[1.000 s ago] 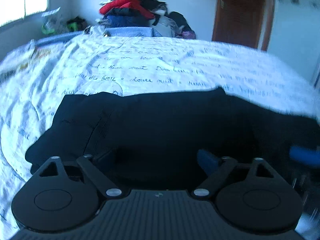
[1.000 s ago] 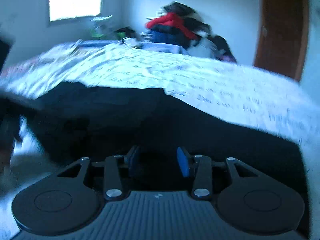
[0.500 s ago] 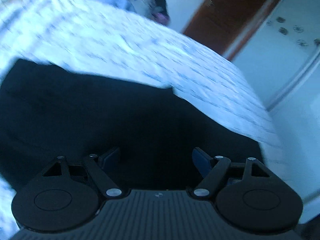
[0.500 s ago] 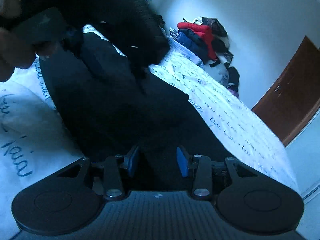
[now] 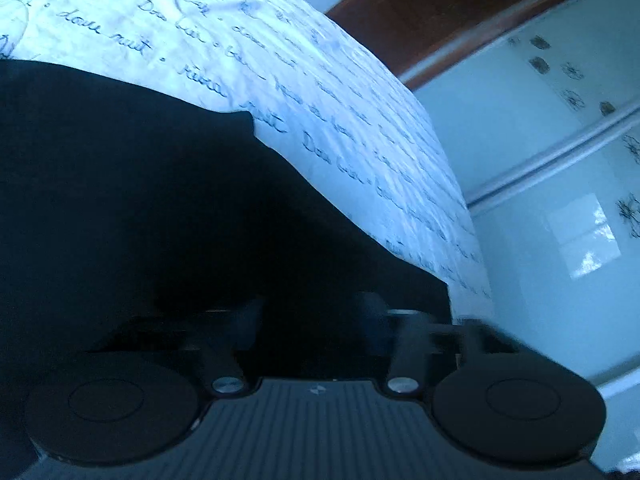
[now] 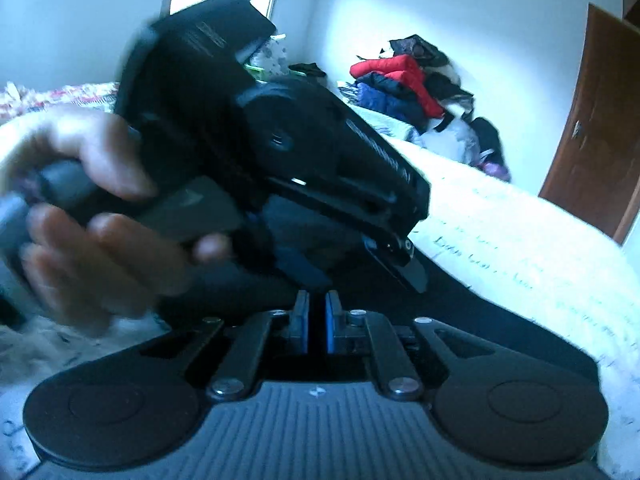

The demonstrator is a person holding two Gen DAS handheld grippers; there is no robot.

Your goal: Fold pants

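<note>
Black pants [image 5: 160,200] lie spread on the white script-printed bed cover [image 5: 320,80]. My left gripper [image 5: 314,314] is low over them near their right end. Its jaws are closing, the dark blurred fingers still stand apart, and black cloth fills the gap. From the right wrist view, that left gripper [image 6: 360,272] tilts down onto the pants [image 6: 480,312], with a person's hand [image 6: 80,248] around its handle. My right gripper [image 6: 316,320] is just behind it, blue pads nearly together with a thin strip of black cloth pinched between them.
A pile of clothes [image 6: 408,80] with a red jacket sits at the far end of the bed. A brown door [image 6: 592,140] stands at the right. A pale wall with stickers [image 5: 560,200] lies past the bed's right edge.
The left view has swung right and rolled, toward the pants' right end, and its jaws have narrowed. The right jaws have shut. The hand-held left gripper now fills the right view.
</note>
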